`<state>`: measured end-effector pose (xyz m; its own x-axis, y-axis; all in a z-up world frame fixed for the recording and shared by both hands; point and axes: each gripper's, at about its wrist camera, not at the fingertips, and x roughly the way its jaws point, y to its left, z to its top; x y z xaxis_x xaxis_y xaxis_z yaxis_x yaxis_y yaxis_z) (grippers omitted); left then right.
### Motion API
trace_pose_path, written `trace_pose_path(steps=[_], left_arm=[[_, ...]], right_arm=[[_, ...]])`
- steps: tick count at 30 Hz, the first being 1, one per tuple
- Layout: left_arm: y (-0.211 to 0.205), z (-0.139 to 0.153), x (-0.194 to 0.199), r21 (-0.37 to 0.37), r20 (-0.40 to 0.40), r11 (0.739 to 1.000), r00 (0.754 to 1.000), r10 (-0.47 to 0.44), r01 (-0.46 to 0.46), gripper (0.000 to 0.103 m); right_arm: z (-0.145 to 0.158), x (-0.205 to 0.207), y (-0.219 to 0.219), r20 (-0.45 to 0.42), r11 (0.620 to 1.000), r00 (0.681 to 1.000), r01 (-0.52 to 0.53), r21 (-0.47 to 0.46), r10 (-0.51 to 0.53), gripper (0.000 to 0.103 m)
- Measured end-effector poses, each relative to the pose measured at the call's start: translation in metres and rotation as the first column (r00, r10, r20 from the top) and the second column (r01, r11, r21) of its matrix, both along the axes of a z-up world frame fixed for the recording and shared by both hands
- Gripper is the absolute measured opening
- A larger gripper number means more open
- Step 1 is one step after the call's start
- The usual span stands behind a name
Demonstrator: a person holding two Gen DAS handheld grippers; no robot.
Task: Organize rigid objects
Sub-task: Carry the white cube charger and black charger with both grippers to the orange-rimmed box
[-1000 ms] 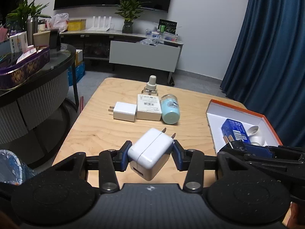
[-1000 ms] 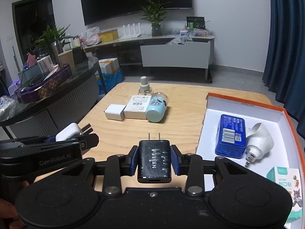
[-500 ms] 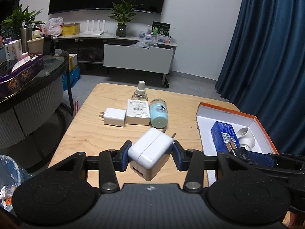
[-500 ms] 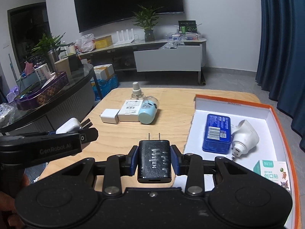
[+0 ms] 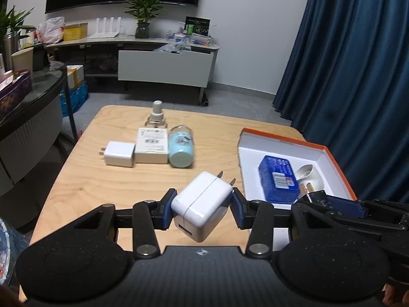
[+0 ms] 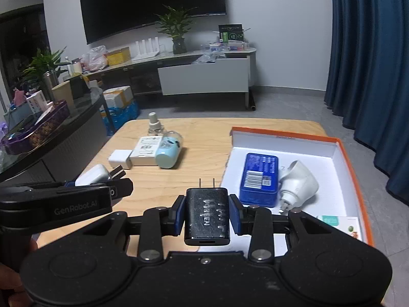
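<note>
My left gripper (image 5: 202, 208) is shut on a white charger (image 5: 202, 204), held tilted above the wooden table (image 5: 84, 192) with its prongs pointing away. My right gripper (image 6: 207, 213) is shut on a black charger (image 6: 207, 217), prongs forward, just left of the orange-rimmed white box (image 6: 342, 153). Inside the box lie a blue tin (image 6: 259, 176), a white plug adapter (image 6: 299, 181) and a small carton (image 6: 345, 226). In the right wrist view the left gripper (image 6: 110, 179) reaches in from the left with the white charger (image 6: 93, 177).
At the table's far left lie a small white charger (image 5: 118, 153), a white flat box (image 5: 152, 145), a pale blue bottle on its side (image 5: 180, 149) and a clear bottle (image 5: 156, 116). A dark counter (image 5: 28, 117) stands left, blue curtains (image 5: 358, 76) right.
Both grippers have drifted to the right with their chargers still held; the box now sits more toward the middle of both views. The objects on the table have not moved.
</note>
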<state>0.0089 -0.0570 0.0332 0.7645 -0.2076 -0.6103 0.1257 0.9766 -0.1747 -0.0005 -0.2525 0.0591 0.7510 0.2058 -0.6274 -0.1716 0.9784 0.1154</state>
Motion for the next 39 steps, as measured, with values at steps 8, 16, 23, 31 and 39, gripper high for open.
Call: trace_pose_path(steps=[8,16,23,31,39], left_arm=[[-0.016,0.008,0.008,-0.007,-0.009,0.999,0.999,-0.038,0.038,0.045],[-0.037,0.011,0.013,0.005,-0.012,0.996,0.996,-0.086,0.086,0.045],[-0.055,0.008,0.015,0.014,-0.014,0.993,0.993,-0.117,0.117,0.045],[-0.069,0.009,0.016,0.032,-0.007,0.990,0.990,-0.138,0.138,0.045],[-0.077,0.010,0.013,0.033,0.000,0.989,0.990,-0.142,0.142,0.045]], right_arm=[[0.010,0.004,-0.014,-0.008,0.999,0.999,0.033,-0.002,-0.033,0.044],[0.018,0.003,-0.039,0.009,0.996,0.996,0.085,-0.003,-0.085,0.044],[0.016,0.002,-0.054,0.017,0.995,0.995,0.103,-0.005,-0.103,0.044],[0.013,-0.001,-0.070,0.027,0.991,0.991,0.132,0.015,-0.132,0.044],[0.016,-0.006,-0.079,0.043,0.990,0.989,0.138,0.021,-0.139,0.044]])
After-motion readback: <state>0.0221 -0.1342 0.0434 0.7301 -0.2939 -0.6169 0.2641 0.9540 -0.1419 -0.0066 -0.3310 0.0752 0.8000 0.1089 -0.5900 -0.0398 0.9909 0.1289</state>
